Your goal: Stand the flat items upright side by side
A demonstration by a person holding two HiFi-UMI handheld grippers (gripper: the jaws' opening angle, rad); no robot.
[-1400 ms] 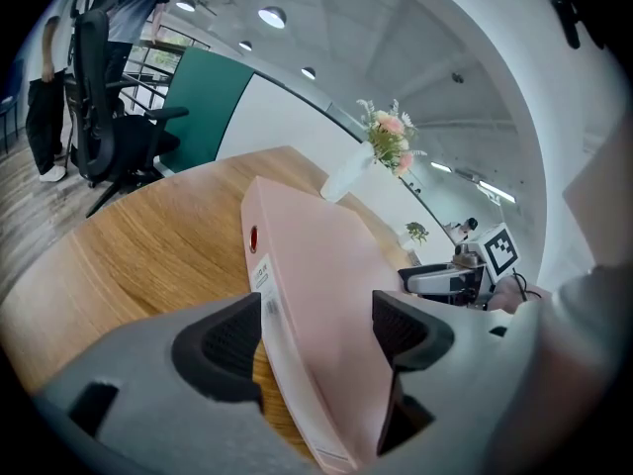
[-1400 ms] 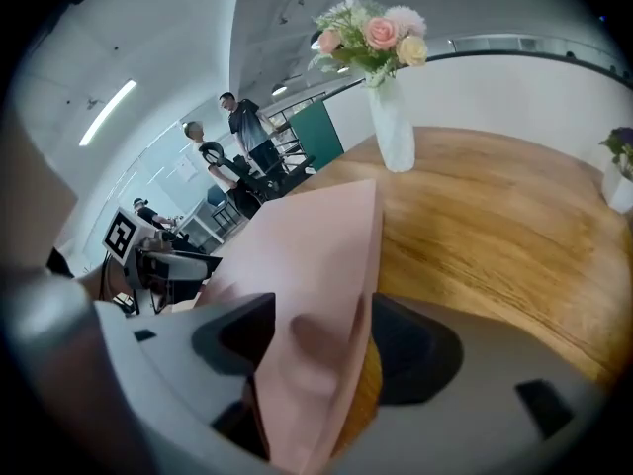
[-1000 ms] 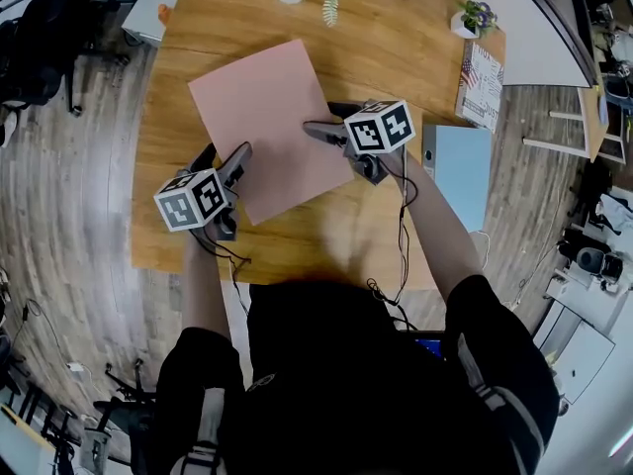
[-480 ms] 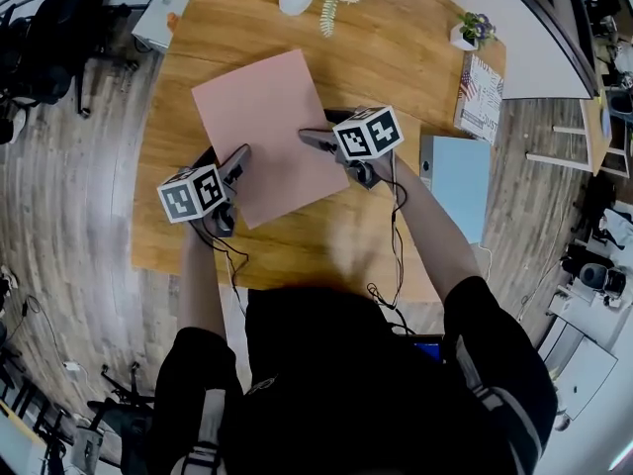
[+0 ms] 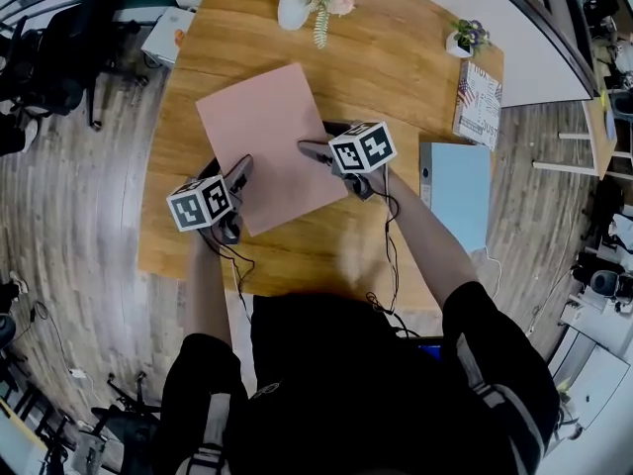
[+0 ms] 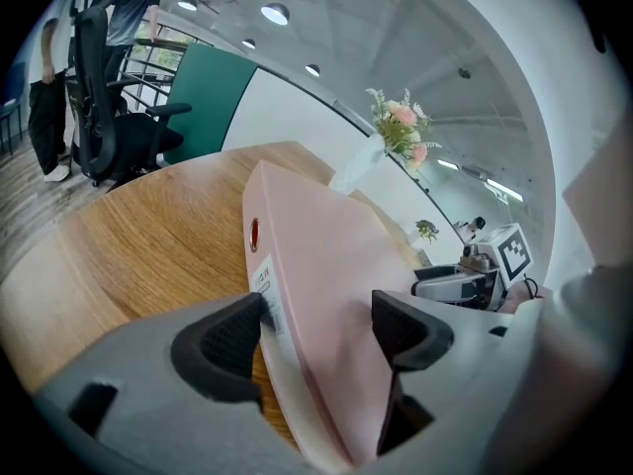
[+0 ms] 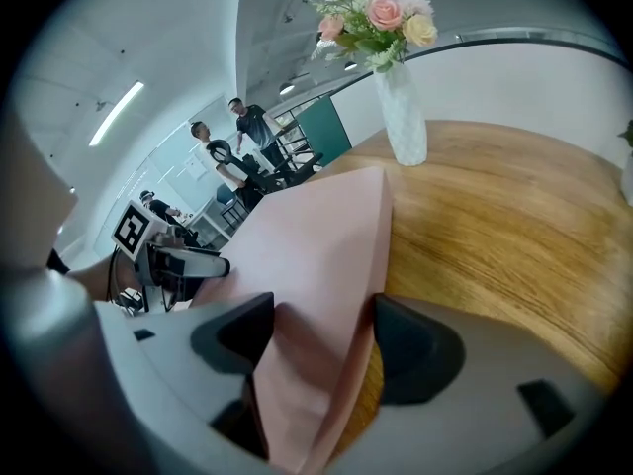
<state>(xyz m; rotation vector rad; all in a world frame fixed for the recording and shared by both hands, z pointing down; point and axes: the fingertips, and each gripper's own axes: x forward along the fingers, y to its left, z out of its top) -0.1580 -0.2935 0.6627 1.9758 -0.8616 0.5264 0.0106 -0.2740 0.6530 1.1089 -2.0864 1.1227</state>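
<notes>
A pink binder (image 5: 267, 142) lies on the wooden table (image 5: 386, 62), with both grippers at its near end. My left gripper (image 5: 240, 166) sits at its left edge, where the labelled spine is. In the left gripper view its jaws (image 6: 316, 320) are closing round the binder's (image 6: 316, 255) spine corner; one pad touches the label and the other lies against the cover. My right gripper (image 5: 309, 149) is at the binder's right edge. In the right gripper view the jaws (image 7: 312, 330) hold the pink binder (image 7: 321, 236), which fills the gap between the pads.
A light blue binder (image 5: 460, 191) lies at the table's right edge, a patterned book (image 5: 478, 102) beyond it. A white vase of flowers (image 5: 294, 6) and a small potted plant (image 5: 465, 38) stand at the far side. An office chair (image 5: 59, 62) stands left of the table.
Both grippers stay at the pink binder's near corners. The right gripper has shifted slightly left along the edge; the binder keeps its place on the table.
</notes>
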